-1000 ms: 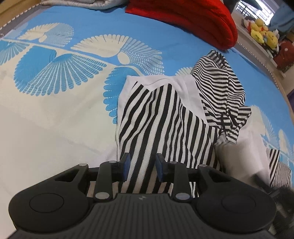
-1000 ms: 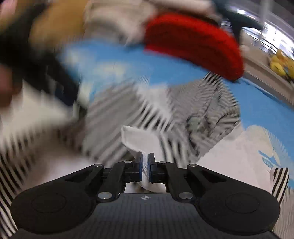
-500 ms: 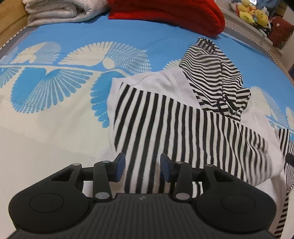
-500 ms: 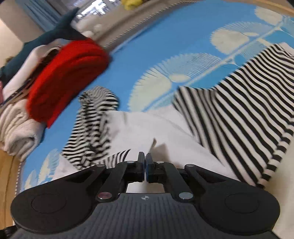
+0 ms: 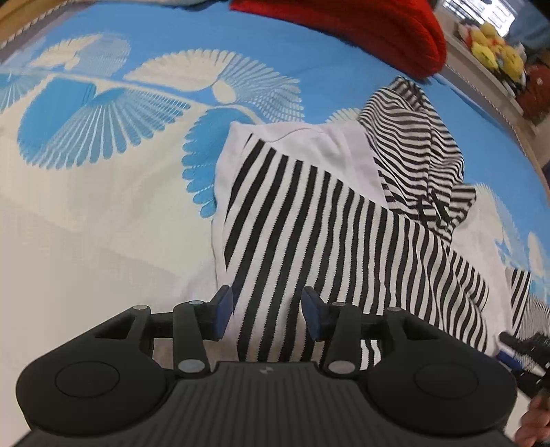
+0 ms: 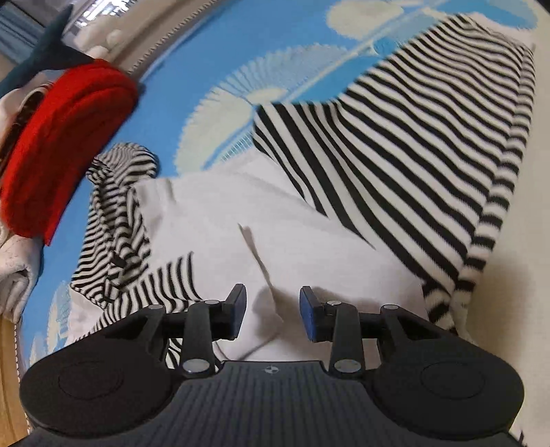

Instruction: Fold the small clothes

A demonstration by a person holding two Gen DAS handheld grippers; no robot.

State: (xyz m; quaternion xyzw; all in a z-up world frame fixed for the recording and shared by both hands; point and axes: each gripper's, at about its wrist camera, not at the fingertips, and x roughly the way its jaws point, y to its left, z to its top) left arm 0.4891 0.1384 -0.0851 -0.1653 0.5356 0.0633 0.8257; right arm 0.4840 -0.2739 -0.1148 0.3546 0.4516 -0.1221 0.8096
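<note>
A garment with bold black and white stripes (image 5: pixel 309 223) lies spread on the bed, with its plain white side (image 6: pixel 257 223) showing. A finely striped part (image 5: pixel 412 137) is bunched at its far end. My left gripper (image 5: pixel 266 302) is open just above the near striped edge, its pads apart from the cloth. In the right wrist view the bold stripes (image 6: pixel 412 137) run off to the right. The jaws of my right gripper (image 6: pixel 272 302) are opening. A raised crease of the white cloth stands between them, and the pads do not press it.
The bedcover (image 5: pixel 103 120) is blue with cream fan shapes. A red knit blanket (image 5: pixel 343 31) and folded pale towels (image 6: pixel 13 247) lie at the far end. Plush toys (image 5: pixel 495 51) sit on a ledge beyond. A hand (image 5: pixel 536 419) shows at the lower right corner.
My right gripper swung across and rolled while shut on a white fold, then let it go with jaws apart. The bold striped panel now lies spread out to the right. My left jaws widened.
</note>
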